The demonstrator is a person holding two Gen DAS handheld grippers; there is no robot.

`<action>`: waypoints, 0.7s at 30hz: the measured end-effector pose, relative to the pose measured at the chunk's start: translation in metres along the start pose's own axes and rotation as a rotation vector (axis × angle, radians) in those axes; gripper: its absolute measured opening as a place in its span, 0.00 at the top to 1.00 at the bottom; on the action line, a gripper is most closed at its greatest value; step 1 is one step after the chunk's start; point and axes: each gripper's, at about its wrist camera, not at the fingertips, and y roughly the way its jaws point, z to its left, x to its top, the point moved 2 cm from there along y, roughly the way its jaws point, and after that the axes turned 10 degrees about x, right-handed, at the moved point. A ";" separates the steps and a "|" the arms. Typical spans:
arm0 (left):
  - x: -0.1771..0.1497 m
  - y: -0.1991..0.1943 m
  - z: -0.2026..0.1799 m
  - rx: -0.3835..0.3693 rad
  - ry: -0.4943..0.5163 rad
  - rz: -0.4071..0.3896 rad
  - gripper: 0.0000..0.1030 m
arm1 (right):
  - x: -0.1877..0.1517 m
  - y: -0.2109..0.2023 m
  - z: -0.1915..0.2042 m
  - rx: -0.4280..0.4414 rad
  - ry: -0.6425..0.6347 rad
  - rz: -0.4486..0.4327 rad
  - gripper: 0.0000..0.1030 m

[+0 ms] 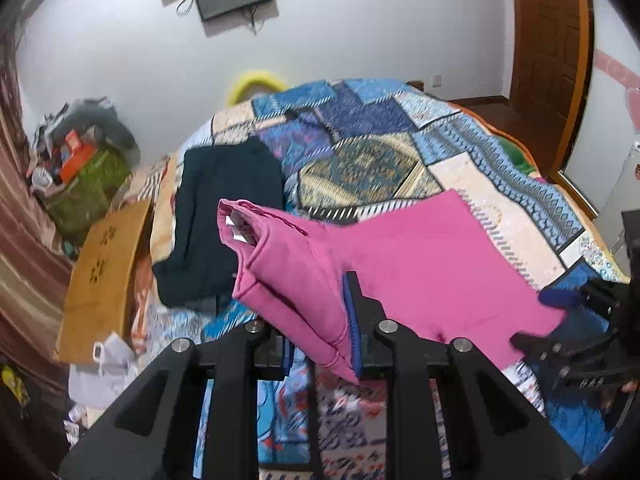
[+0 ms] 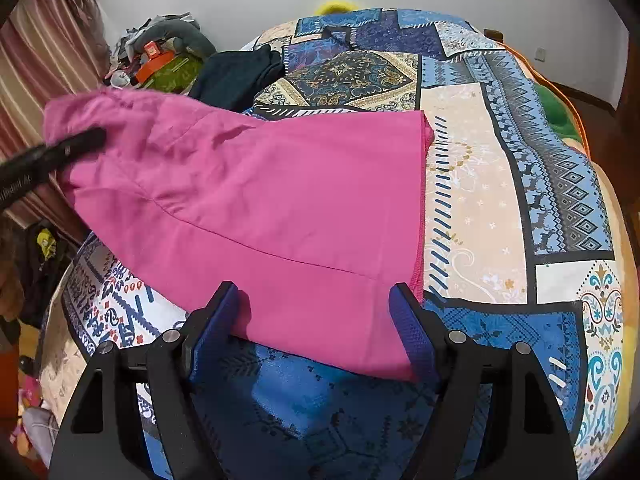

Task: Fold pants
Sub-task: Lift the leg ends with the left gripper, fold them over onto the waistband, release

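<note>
Pink pants (image 1: pixel 420 264) are held above a patchwork bedspread (image 1: pixel 360 128). My left gripper (image 1: pixel 320 332) is shut on the pants' waistband end, which bunches up and hides the left finger. The waistband opening with its white label (image 1: pixel 236 228) faces left. In the right wrist view the pants (image 2: pixel 280 208) spread across the bed, leg hem at the right. My right gripper (image 2: pixel 316 312) is open, its blue-padded fingers (image 2: pixel 412 332) either side of the pants' near edge. The left gripper also shows there at the left (image 2: pixel 60 152), gripping the raised end.
Folded dark garment (image 1: pixel 224 220) lies on the bed's far left, also in the right wrist view (image 2: pixel 240 76). A wooden board (image 1: pixel 104 276) and a cluttered green bin (image 1: pixel 88 184) stand left of the bed. Wooden door (image 1: pixel 552 40) at the back right.
</note>
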 end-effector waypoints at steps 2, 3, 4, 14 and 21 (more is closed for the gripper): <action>0.012 -0.003 -0.009 -0.028 0.009 -0.017 0.80 | -0.001 0.000 0.000 0.002 0.005 -0.001 0.28; 0.017 -0.004 -0.012 -0.041 0.014 -0.024 0.80 | -0.001 0.000 0.000 0.005 0.009 -0.001 0.28; 0.023 -0.006 -0.017 -0.063 0.018 -0.031 0.80 | -0.001 -0.001 -0.001 0.006 0.011 -0.001 0.28; 0.058 0.008 -0.055 -0.357 -0.024 0.079 0.83 | -0.002 -0.001 -0.002 0.014 0.029 -0.006 0.28; 0.054 0.035 -0.084 -0.528 -0.071 0.250 0.83 | -0.002 -0.002 -0.003 0.016 0.035 -0.009 0.28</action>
